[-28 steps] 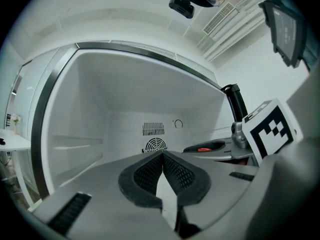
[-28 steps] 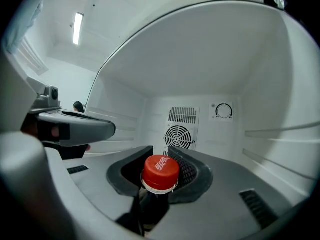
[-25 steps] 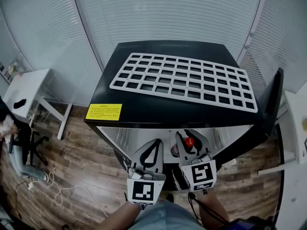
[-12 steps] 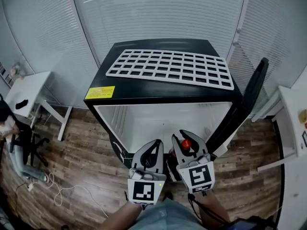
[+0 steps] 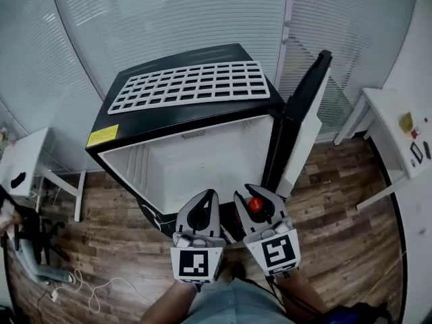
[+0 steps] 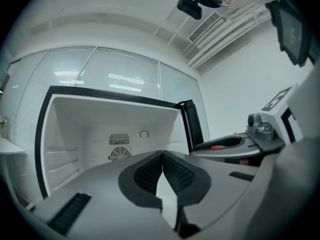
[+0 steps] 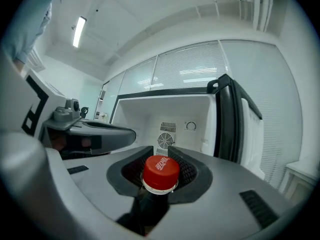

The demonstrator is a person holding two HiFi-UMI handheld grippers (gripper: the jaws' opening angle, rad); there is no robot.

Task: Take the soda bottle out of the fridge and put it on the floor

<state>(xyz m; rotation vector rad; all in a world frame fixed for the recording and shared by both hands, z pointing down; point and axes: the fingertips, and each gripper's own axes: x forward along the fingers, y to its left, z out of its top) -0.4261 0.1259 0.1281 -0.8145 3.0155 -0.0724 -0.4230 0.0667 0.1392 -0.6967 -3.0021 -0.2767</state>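
Observation:
A dark soda bottle with a red cap (image 7: 161, 172) stands upright between the pads of my right gripper (image 5: 257, 206), which is shut on its neck; the same red cap (image 5: 255, 204) shows in the head view. The bottle hangs in front of the small black fridge (image 5: 185, 123), outside its white, bare-looking inside (image 7: 165, 124). The fridge door (image 5: 297, 123) stands wide open at the right. My left gripper (image 5: 200, 214) is beside the right one, shut with nothing between its pads (image 6: 162, 171).
A white grid rack (image 5: 189, 85) lies on the fridge top. The wooden floor (image 5: 337, 235) spreads around. A white table (image 5: 398, 140) stands at the right, another white table (image 5: 20, 171) and a chair base (image 5: 37, 248) at the left, with a cable (image 5: 88, 292).
The fridge has slid up and left in the head view as the view turned right and backed off. Both grippers stay side by side, the bottle still in the right one.

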